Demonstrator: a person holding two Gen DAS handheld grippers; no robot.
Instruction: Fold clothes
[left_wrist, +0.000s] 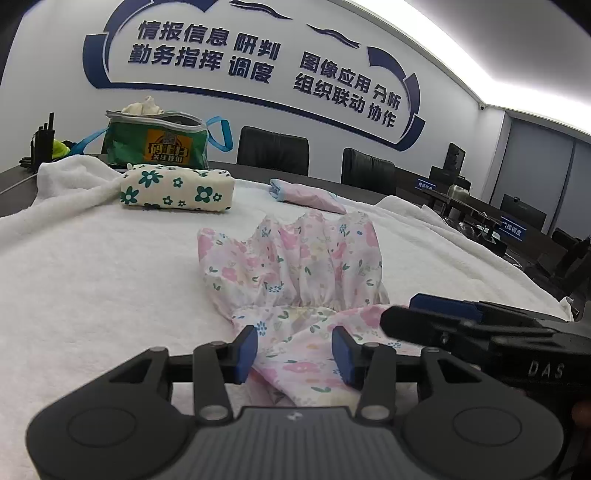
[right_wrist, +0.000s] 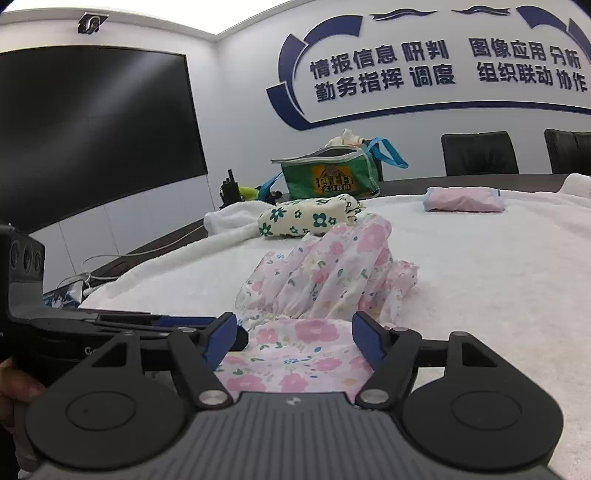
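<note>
A small pink floral garment (left_wrist: 295, 266) lies bunched on the white towel-covered table (left_wrist: 92, 288); it also shows in the right wrist view (right_wrist: 332, 273). My left gripper (left_wrist: 293, 350) is open, its blue pads either side of the garment's near end. My right gripper (right_wrist: 295, 341) is open too, straddling the same near end from the other side. The right gripper's fingers (left_wrist: 443, 314) show at the right of the left wrist view, close beside my left gripper. The left gripper's body (right_wrist: 110, 325) shows at the left of the right wrist view.
A folded cream garment with green flowers (left_wrist: 177, 190) and a folded pink garment (left_wrist: 310, 195) lie farther back on the towel. A green bag (left_wrist: 155, 138) with clothes in it stands behind them. Black chairs (left_wrist: 273, 149), radios (left_wrist: 42, 142) and monitors ring the table.
</note>
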